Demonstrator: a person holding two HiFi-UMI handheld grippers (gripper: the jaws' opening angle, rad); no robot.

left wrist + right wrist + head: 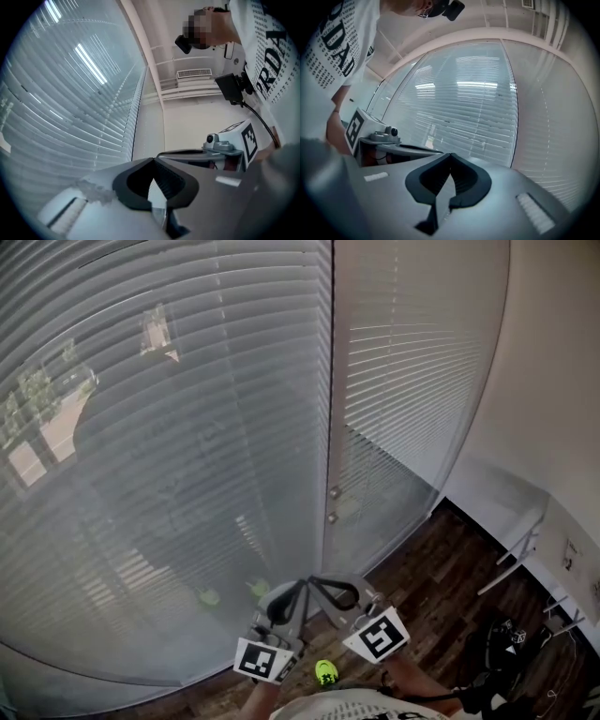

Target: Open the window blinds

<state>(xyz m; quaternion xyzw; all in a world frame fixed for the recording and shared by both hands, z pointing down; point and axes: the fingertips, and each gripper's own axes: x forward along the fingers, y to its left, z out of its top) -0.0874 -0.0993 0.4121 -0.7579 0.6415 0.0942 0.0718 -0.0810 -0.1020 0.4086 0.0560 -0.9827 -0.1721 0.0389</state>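
Left tool (153,160) closed — only head view shows wood floor (450,568).

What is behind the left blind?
Through the left blind, faint greenery and pale outdoor shapes show at its far left. The slats hide everything else.

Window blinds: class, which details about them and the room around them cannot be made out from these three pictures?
Cord or wand for the blinds: none discernible in any view; too thin or lost against slats.
Two small knobs on the frame: head view, too small to identify.
Outdoors: head view, hazed by slats.
Dark gear on the floor: head view, too small and dark.
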